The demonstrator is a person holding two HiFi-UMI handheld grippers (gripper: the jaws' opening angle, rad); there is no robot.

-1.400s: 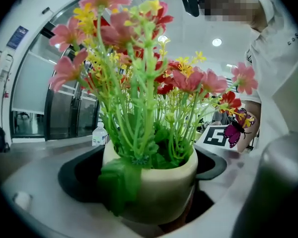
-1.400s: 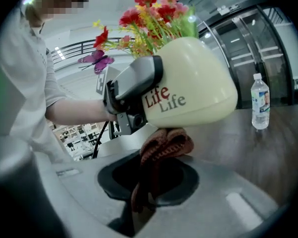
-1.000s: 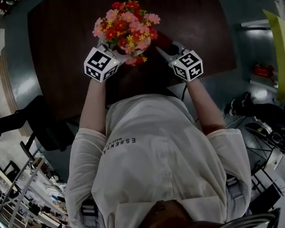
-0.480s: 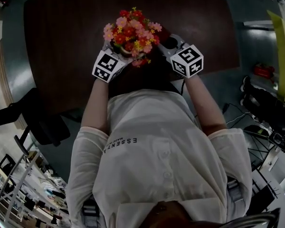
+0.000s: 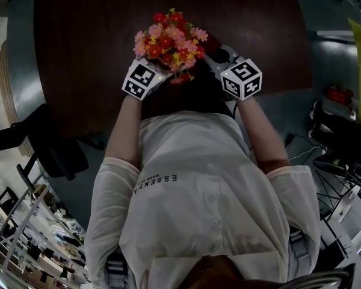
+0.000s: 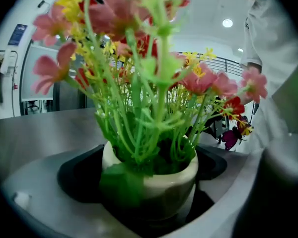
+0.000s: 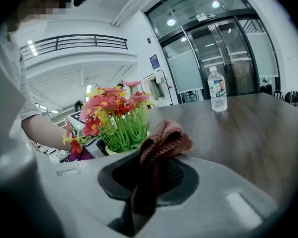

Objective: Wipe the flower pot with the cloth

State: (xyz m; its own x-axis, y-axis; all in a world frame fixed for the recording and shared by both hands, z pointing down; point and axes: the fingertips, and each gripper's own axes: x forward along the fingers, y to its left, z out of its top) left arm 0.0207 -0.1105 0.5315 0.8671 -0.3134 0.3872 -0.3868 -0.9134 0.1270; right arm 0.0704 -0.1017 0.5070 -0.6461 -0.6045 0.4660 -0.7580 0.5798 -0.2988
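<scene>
A cream flower pot point(image 6: 156, 180) full of pink, red and yellow artificial flowers point(image 5: 168, 40) sits between the dark jaws of my left gripper point(image 6: 149, 187), which is shut on it. In the head view the left gripper point(image 5: 150, 72) is at the bouquet's lower left, over the dark wooden table point(image 5: 78, 41). My right gripper point(image 5: 224, 58) is just right of the flowers and shut on a reddish-brown knitted cloth point(image 7: 161, 148). The cloth point(image 5: 210, 43) bunches up above the jaws. In the right gripper view the pot point(image 7: 120, 142) stands close on the left, apart from the cloth.
A clear water bottle point(image 7: 217, 89) stands farther back on the table. The table's near edge point(image 5: 186, 110) runs just below both grippers, against the person's white shirt. A black office chair point(image 5: 54, 155) stands on the floor at the left.
The pot and both grippers have shifted slightly right and up in the head view. The right gripper with the cloth has drawn a little closer to the flowers.
</scene>
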